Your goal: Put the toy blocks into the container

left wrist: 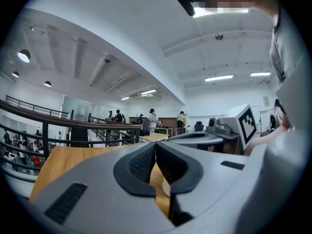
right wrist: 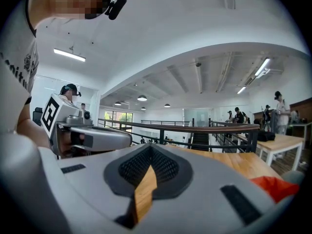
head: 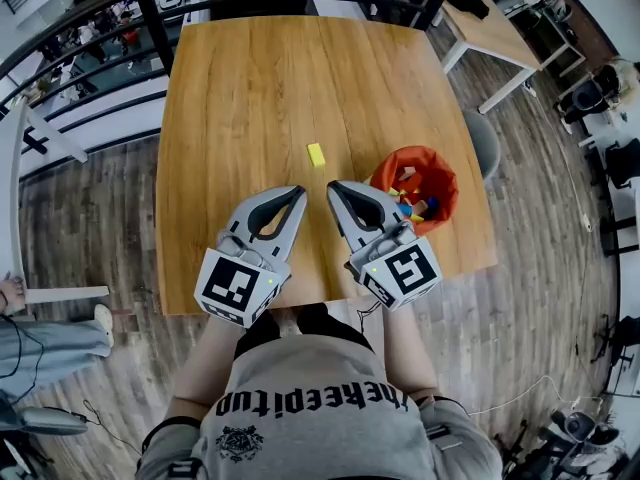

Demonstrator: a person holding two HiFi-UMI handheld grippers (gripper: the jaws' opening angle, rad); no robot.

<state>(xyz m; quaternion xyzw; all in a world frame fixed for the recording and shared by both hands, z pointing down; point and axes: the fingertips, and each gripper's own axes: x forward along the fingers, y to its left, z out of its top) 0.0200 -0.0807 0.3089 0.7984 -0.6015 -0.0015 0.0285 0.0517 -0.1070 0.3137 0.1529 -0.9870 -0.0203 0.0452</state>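
A small yellow block (head: pixel 316 154) lies alone on the wooden table (head: pixel 250 88), just beyond both gripper tips. To its right stands the orange container (head: pixel 436 167), with several coloured blocks inside; its rim shows as an orange patch (right wrist: pixel 273 186) in the right gripper view. My left gripper (head: pixel 299 190) is shut and holds nothing, its pads meeting in its own view (left wrist: pixel 155 149). My right gripper (head: pixel 333 186) is also shut and empty (right wrist: pixel 150 149), its tip close to the container's left side. Both point level, tips angled toward each other.
The table's near edge runs under the grippers. A dark railing (head: pixel 120 8) borders the far left side over a lower floor. A grey stool (head: pixel 486 144) stands at the table's right edge, and a white table (head: pixel 490 28) stands further back on the right.
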